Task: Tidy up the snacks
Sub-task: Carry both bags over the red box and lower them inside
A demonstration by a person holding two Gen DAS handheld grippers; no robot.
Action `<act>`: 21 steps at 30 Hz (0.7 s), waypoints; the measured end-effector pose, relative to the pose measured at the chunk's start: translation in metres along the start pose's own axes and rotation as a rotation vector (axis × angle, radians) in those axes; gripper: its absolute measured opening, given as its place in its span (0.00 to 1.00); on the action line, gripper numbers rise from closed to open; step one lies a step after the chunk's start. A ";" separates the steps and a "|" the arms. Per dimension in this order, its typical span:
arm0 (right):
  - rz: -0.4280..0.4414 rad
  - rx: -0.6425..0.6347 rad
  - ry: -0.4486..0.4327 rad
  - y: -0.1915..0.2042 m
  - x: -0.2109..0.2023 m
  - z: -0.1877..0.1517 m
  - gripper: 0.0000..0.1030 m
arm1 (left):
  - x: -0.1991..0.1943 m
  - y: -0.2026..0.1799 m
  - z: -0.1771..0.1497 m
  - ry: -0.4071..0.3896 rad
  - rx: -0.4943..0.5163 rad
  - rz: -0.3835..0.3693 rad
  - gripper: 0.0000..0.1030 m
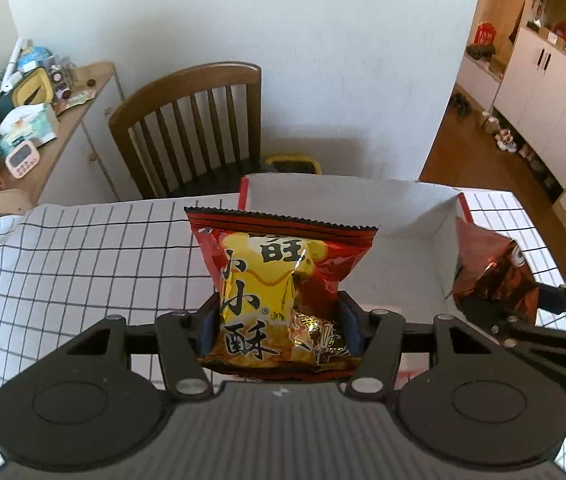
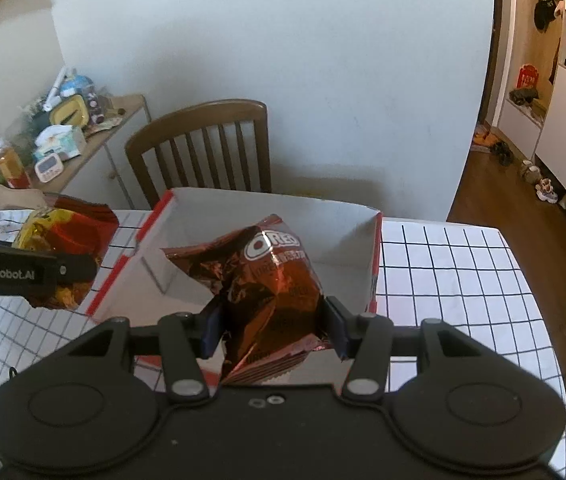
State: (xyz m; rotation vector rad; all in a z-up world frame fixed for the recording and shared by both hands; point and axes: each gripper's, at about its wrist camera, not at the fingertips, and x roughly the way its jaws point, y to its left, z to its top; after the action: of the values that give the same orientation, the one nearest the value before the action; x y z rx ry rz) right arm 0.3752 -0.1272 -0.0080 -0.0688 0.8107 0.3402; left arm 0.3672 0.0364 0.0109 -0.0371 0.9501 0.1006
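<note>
My left gripper (image 1: 279, 326) is shut on a red and yellow snack bag (image 1: 279, 280) and holds it upright above the near left part of an open white box with red edges (image 1: 363, 204). My right gripper (image 2: 275, 330) is shut on a crumpled red Oreo bag (image 2: 267, 276), held over the near edge of the same box (image 2: 283, 212). The box looks empty inside. The Oreo bag (image 1: 491, 268) and right gripper (image 1: 551, 304) show at the right of the left wrist view. The red and yellow bag (image 2: 63, 240) shows at the left of the right wrist view.
The box stands on a table with a white black-grid cloth (image 1: 83, 248). A wooden chair (image 1: 195, 128) stands behind the table against the white wall. A cluttered side table (image 1: 43, 112) is at the far left. White cabinets (image 1: 555, 92) line the right.
</note>
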 end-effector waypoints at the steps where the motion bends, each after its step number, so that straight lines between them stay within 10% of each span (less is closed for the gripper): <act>1: 0.002 0.002 0.013 -0.001 0.007 0.001 0.50 | 0.007 -0.003 0.002 0.005 0.008 0.005 0.56; 21: -0.020 -0.099 0.212 0.002 0.091 -0.020 0.50 | 0.116 -0.036 -0.014 0.209 0.117 0.066 0.56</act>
State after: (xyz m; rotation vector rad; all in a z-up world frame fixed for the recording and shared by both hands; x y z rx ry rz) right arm 0.4186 -0.1049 -0.0869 -0.2081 1.0021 0.3584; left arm 0.4269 0.0077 -0.0920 0.0938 1.1644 0.1029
